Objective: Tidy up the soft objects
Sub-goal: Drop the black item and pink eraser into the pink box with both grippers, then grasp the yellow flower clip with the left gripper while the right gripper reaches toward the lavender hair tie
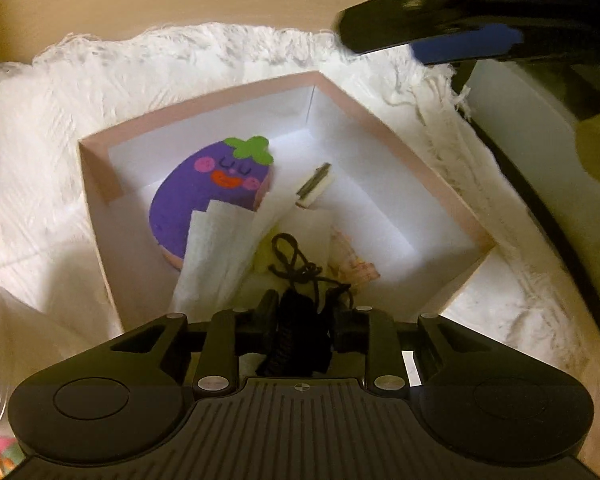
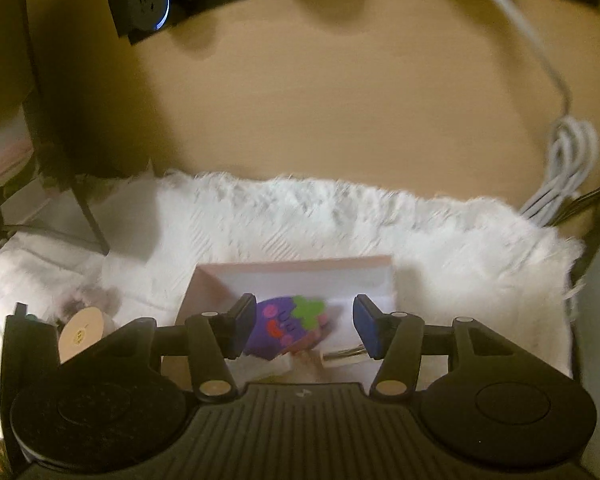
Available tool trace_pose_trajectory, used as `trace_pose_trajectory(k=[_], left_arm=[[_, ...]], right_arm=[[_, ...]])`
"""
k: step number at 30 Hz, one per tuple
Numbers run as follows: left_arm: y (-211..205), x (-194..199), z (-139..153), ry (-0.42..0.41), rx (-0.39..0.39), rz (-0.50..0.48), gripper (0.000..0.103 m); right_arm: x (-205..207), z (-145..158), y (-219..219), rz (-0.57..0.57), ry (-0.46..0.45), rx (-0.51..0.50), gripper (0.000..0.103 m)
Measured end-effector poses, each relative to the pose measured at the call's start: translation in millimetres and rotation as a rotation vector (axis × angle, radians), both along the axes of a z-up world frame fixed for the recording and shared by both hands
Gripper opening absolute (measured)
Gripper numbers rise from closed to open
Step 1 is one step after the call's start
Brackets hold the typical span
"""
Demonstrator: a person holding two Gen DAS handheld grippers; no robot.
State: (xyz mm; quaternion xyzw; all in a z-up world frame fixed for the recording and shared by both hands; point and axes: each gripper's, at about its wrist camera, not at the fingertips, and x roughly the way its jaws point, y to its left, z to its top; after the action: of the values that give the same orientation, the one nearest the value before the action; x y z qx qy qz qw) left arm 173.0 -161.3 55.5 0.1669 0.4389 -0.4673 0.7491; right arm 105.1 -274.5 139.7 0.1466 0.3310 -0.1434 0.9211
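The left gripper (image 1: 298,312) is pointing down into an open pink box (image 1: 384,116) with a white interior. Its jaws are standing close together and are clamping a black fabric item with a cord (image 1: 296,332); the cord is looping forward over the box floor. The item's exact type is hard to make out, since most of it is sitting bunched between the fingers.

Inside the box, a purple eggplant-shaped soft toy (image 1: 204,196) with a green top and a smiling face is leaning against the left wall. A white paper sheet (image 1: 216,256) is covering its lower part. A small white block with a dark stripe (image 1: 316,186) is lying to the right of the toy, apart from it. A pale yellow object and a pinkish patterned object are lying near the cord; both are partly hidden and cannot be identified.

The box is resting on a white fluffy mat (image 1: 40,152), which is lying on a tan tabletop (image 2: 320,100).

The right gripper (image 2: 304,328) is hovering over the near end of the box with its blue-padded fingers (image 2: 366,328) standing apart and nothing between them. In the right wrist view, the gripper body is cutting off the lower half of the box, and the toy is appearing blurred. In the left wrist view, the right gripper is blurring across the upper right corner.

A coiled white cable (image 2: 568,152) is lying at the mat's far right edge. A black power unit with blue ring lights (image 2: 148,4) is sitting at the far side of the tabletop.
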Motion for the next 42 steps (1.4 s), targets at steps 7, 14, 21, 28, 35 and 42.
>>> trace_pose_trajectory(k=[7,14,21,28,35,42], left_arm=[[32,-19,38,-0.145,-0.221,0.096,0.034],[70,-31,70,-0.236,-0.400,0.171,0.034],[114,-47,72,-0.216,-0.423,0.264,0.034],[221,-51,34,-0.204,-0.327,0.585,0.034],[259,0,9,-0.130,-0.276,0.725,0.034],[238,40,-7,-0.169,-0.166,0.713,0.035]], right_arm=[[-31,16,0,-0.088,-0.060,-0.096,0.054],[-51,21,0,-0.136,-0.116,-0.085,0.054],[-57,10,24,-0.050,-0.080,-0.099,0.054],[-66,-23,105,0.181,-0.016,-0.160,0.054],[-60,-69,181,0.394,0.105,-0.178,0.054],[-56,-83,203,0.449,0.166,-0.187,0.054]])
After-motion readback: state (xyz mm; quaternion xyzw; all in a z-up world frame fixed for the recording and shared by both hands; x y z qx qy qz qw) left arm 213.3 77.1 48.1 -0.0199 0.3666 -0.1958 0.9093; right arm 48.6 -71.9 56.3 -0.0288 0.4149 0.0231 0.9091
